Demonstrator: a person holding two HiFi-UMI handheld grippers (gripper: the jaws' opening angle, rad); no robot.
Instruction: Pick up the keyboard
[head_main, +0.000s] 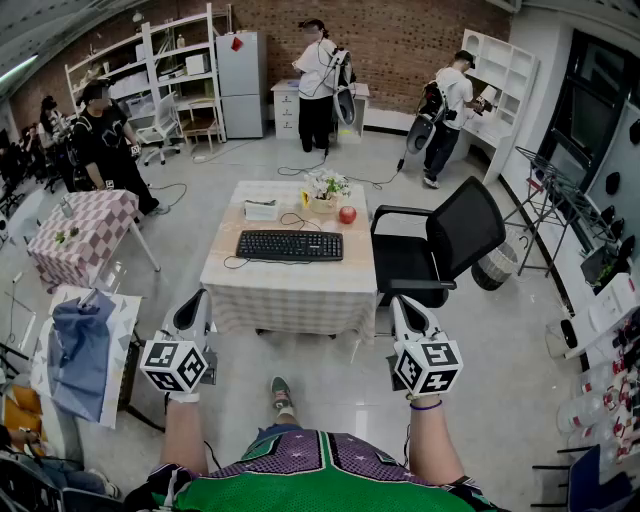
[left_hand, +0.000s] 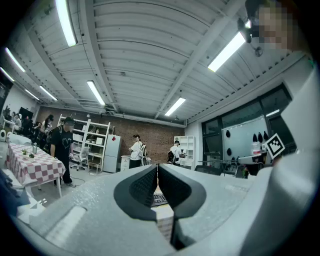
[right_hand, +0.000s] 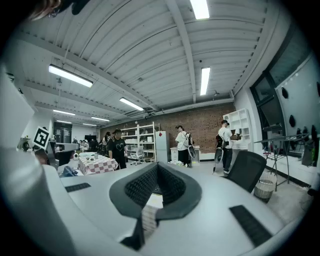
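The black keyboard (head_main: 290, 245) lies flat in the middle of a small table (head_main: 290, 295) covered with a pale checked cloth, its cable trailing off to the left. My left gripper (head_main: 190, 303) and right gripper (head_main: 402, 303) are held level, side by side, short of the table's near edge and apart from the keyboard. On both, the jaws are shut with nothing between them. In the left gripper view a sliver of the keyboard (left_hand: 160, 199) shows past the closed left gripper (left_hand: 157, 167). The right gripper (right_hand: 157, 167) looks toward the same table.
Behind the keyboard stand a red apple (head_main: 347, 214), a flower pot (head_main: 326, 190) and a white box (head_main: 261, 209). A black office chair (head_main: 440, 245) is at the table's right side. Another checked table (head_main: 80, 230) and a blue cloth (head_main: 80, 345) are on the left. Several people stand further back.
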